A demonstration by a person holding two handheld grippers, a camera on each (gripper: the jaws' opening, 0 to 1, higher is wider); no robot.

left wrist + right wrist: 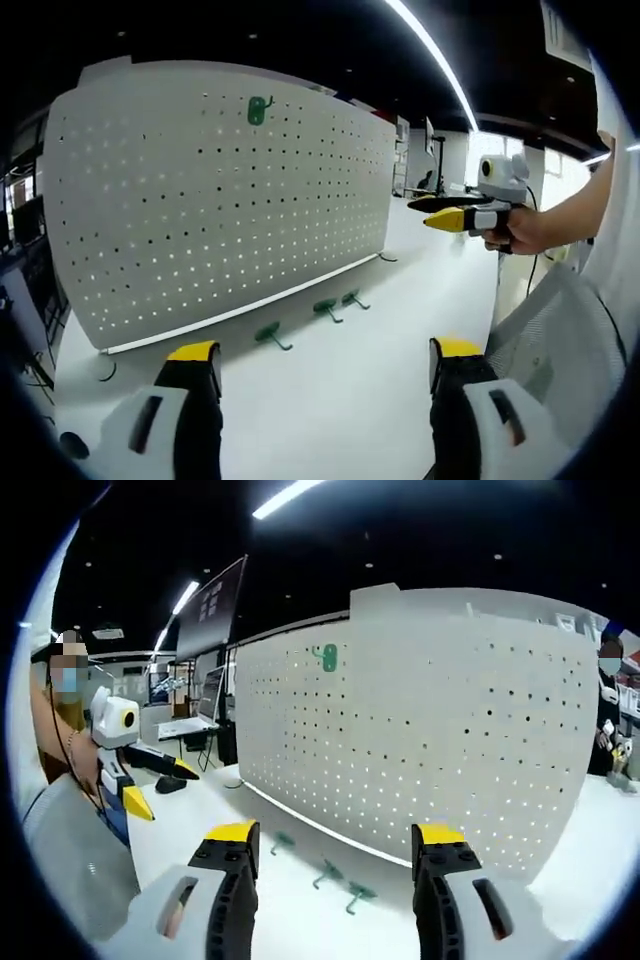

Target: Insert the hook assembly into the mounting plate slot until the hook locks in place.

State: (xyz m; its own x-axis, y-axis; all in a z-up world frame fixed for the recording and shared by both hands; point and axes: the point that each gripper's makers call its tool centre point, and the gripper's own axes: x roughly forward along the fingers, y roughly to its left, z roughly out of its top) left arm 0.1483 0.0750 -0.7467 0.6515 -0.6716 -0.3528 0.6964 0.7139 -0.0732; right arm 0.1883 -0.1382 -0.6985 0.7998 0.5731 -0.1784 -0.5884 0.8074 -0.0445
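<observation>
Three green hooks (314,322) are lying on the white desk (380,370) just before the upright pegboard (220,190), where a fourth hook (259,109) is hanging near the top. Both the left gripper (325,372) and right gripper (334,852) are hovering with jaws apart, gripping nothing.

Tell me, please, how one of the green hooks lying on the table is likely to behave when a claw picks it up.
The nearest green hook looks small and thin, so it is probably light. It seems rigid moulded plastic or coated metal, so likely stiff rather than floppy. Its flat plate with a prong jutting out suggests it may twist or slip in the left claw unless gripped by the plate.
</observation>
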